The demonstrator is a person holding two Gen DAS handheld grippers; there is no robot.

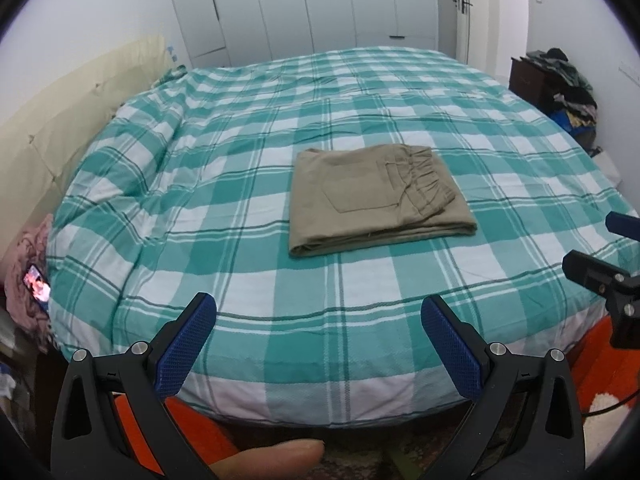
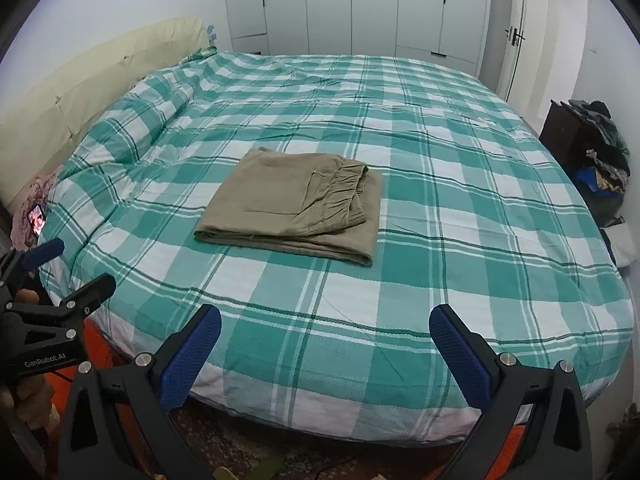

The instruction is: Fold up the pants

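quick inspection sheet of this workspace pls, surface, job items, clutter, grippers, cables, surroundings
surface: bed under a green and white checked cover, lightly creased.
job's things: khaki pants folded into a flat rectangle, waistband and back pocket up.
clutter: lit phone on pink cloth at the bed's edge.
grippers: left gripper and right gripper open, empty, over the near bed edge.
cables: thin dark cable on the floor.
surroundings: white wardrobe, door, clothes pile on a dark cabinet, orange rug.
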